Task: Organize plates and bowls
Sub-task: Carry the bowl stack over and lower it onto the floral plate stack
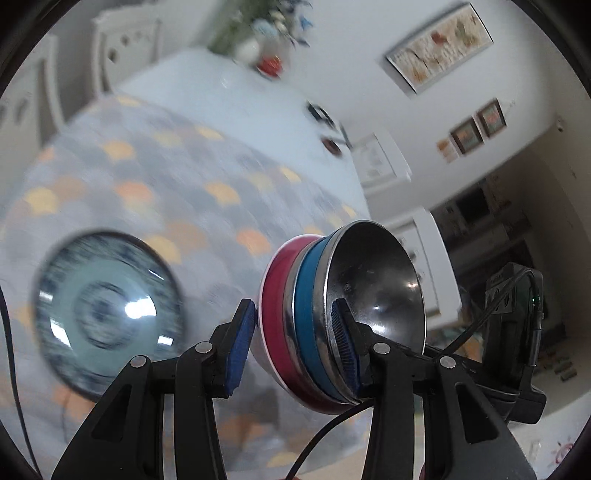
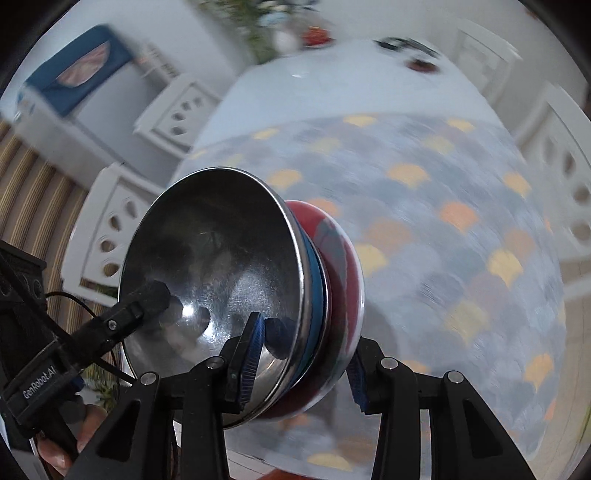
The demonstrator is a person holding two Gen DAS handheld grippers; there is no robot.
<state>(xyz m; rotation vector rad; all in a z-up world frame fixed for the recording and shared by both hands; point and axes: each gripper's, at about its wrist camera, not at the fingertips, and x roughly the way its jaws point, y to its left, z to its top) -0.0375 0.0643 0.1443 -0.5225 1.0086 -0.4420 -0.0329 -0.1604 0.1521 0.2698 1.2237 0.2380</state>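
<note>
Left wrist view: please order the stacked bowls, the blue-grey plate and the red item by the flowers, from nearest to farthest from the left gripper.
1. Stacked bowls: between the fingers of the left gripper, right of centre.
2. Blue-grey plate: on the patterned cloth, at the left.
3. Red item: at the table's far end, beside the flowers, top centre.

a table [image 1: 236, 92] carries everything, its near part covered by a cloth with a grey and orange scale pattern [image 1: 155, 177]. a blue-grey patterned plate [image 1: 107, 308] lies flat on that cloth. beyond the cloth, on the bare pale tabletop, a small dark round thing [image 1: 331, 145] sits near the far edge, and a blurred flower arrangement [image 1: 258, 29] stands further back.
</note>
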